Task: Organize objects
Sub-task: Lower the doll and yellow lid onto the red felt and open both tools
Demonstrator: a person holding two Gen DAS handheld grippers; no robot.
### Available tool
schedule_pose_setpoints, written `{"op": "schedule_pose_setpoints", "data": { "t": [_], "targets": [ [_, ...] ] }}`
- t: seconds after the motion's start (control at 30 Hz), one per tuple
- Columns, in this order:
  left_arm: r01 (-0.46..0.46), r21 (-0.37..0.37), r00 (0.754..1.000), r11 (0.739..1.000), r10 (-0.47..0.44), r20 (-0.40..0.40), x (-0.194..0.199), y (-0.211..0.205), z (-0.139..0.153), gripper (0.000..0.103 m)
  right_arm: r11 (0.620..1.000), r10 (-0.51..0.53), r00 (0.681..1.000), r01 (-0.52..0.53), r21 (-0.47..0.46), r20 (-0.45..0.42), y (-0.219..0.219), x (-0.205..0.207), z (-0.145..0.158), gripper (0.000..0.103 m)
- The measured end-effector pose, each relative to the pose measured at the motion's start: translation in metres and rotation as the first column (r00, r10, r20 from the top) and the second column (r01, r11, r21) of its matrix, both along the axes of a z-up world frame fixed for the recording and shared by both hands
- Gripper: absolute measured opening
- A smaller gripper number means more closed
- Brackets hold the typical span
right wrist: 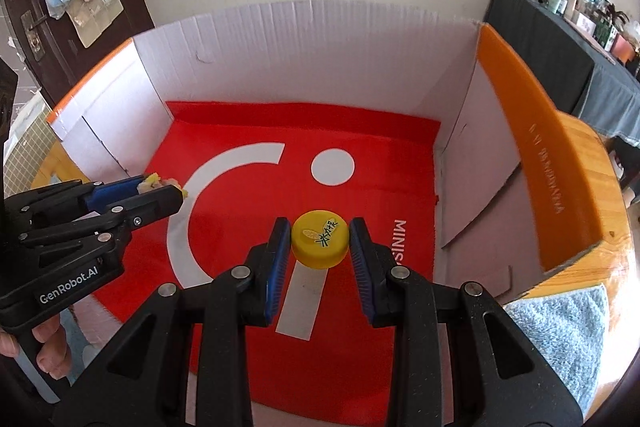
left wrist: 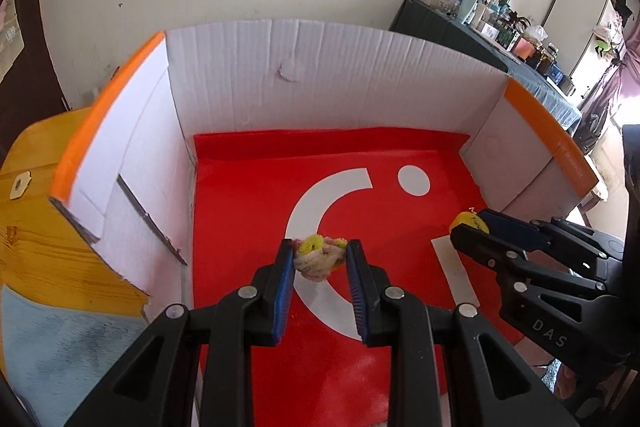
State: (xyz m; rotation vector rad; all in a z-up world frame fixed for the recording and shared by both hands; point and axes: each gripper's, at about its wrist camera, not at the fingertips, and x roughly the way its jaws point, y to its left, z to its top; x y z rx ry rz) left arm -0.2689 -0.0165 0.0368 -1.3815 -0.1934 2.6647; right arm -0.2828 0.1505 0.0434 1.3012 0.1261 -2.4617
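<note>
Nearest the left wrist camera, the left hand-held gripper [left wrist: 320, 253] is clenched on a small toy [left wrist: 319, 256], a lumpy yellow, white and pink thing pinched between the blue pads at the very tips. In the right wrist view the right hand-held gripper [right wrist: 320, 241] is likewise clamped on a yellow bottle cap [right wrist: 319, 244] with a printed top, caught across its width by the pad tips. Both point steeply down into an open cardboard box [left wrist: 360, 67] with white walls and orange flap edges, and both loads hang above the red bag [right wrist: 280, 187] lying flat on the box floor, the toy towards the left side and the cap towards the right; whether either touches the bag I cannot tell. A person's fingers [right wrist: 48, 347] show on the handle of the left tool. The likely trouble lies in the grips: each is shallow, so a knock against a wall or the other gripper could twist the cap or toy free early. The cap, round and hard, would probably roll across the smooth bag if let go from any height or on edge. The right flap leans inward and could catch a hand on withdrawal. Beyond the box stand a wooden bench [right wrist: 580, 147], a plain wall and a cluttered dark side table [left wrist: 460, 27].
</note>
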Motion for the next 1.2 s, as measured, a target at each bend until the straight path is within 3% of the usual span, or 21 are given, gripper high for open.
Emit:
{"op": "schedule_pose_setpoints", "data": {
  "t": [0.57,0.83,1.2],
  "targets": [
    [0.013,0.0,0.997,1.0,-0.013,0.072,-0.004,0.001,-0.016,0.027,0.999,0.017,0.998,-0.02,0.045,0.066,-0.001,-0.003,-0.006,0.029],
    [0.01,-0.007,0.996,1.0,-0.009,0.084,-0.003,0.0,-0.016,0.027,0.996,0.025,0.997,-0.031,0.084,0.079,-0.001,0.0,-0.01,0.029],
    [0.005,0.014,0.997,1.0,-0.007,0.083,-0.003,-0.005,-0.016,0.027,0.998,0.013,0.998,-0.018,0.065,0.068,0.007,0.004,-0.013,0.029]
  ]
}}
